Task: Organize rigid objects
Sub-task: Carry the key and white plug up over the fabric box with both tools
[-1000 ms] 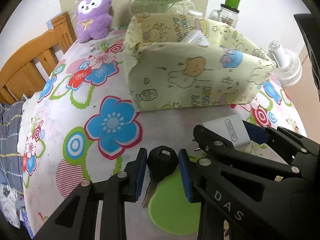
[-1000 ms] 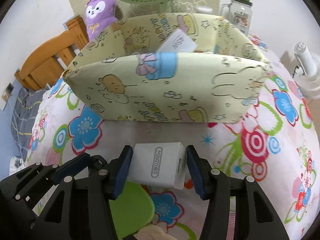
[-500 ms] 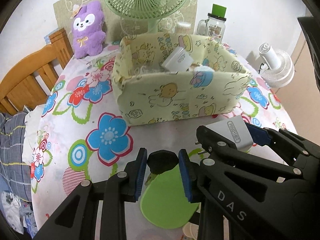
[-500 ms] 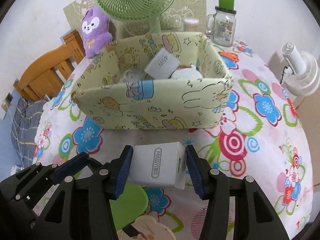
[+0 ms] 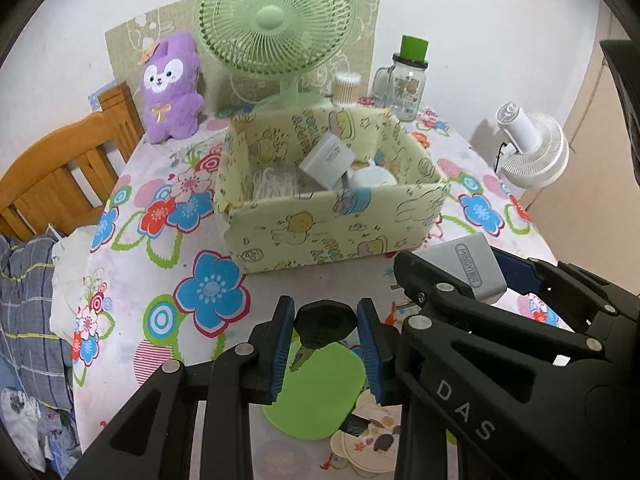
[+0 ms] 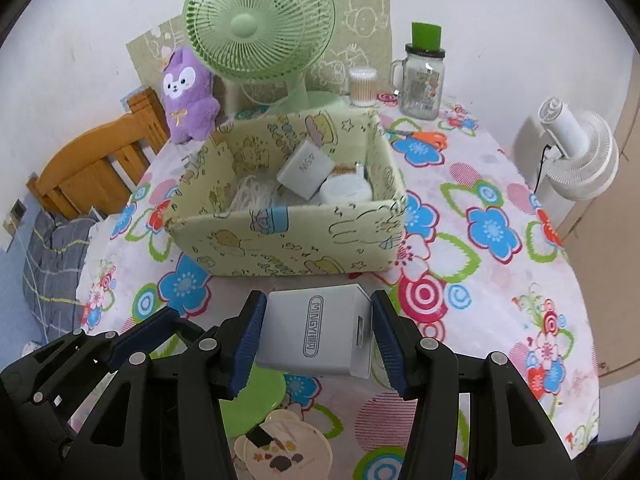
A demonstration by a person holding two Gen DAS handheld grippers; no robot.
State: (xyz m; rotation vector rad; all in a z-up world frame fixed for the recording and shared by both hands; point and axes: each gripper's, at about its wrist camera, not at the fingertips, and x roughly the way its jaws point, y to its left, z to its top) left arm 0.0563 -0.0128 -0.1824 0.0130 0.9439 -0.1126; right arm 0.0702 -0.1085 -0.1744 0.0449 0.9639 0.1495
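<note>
My left gripper [image 5: 325, 334] is shut on a black-headed key [image 5: 324, 325], held above the floral tablecloth. My right gripper [image 6: 318, 332] is shut on a white charger block [image 6: 316, 330]; the block also shows in the left wrist view [image 5: 468, 268]. Ahead stands a yellow cartoon-print fabric box [image 5: 332, 236], also in the right wrist view [image 6: 288, 244]. Inside it lie a white adapter [image 6: 306, 168], a round white object [image 6: 346, 189] and a coiled white cable [image 6: 252, 192].
A green fan [image 5: 276, 20], a purple plush [image 5: 170, 88], a glass jar with green lid [image 5: 408, 76] and a cotton swab tub [image 5: 347, 87] stand behind the box. A white fan [image 6: 576, 156] is at right. A green mat [image 5: 316, 392] lies below. A wooden chair [image 5: 60, 164] is at left.
Both grippers have risen and pulled back with the key and the charger block. The box now looks smaller and lower, and its inside shows.
</note>
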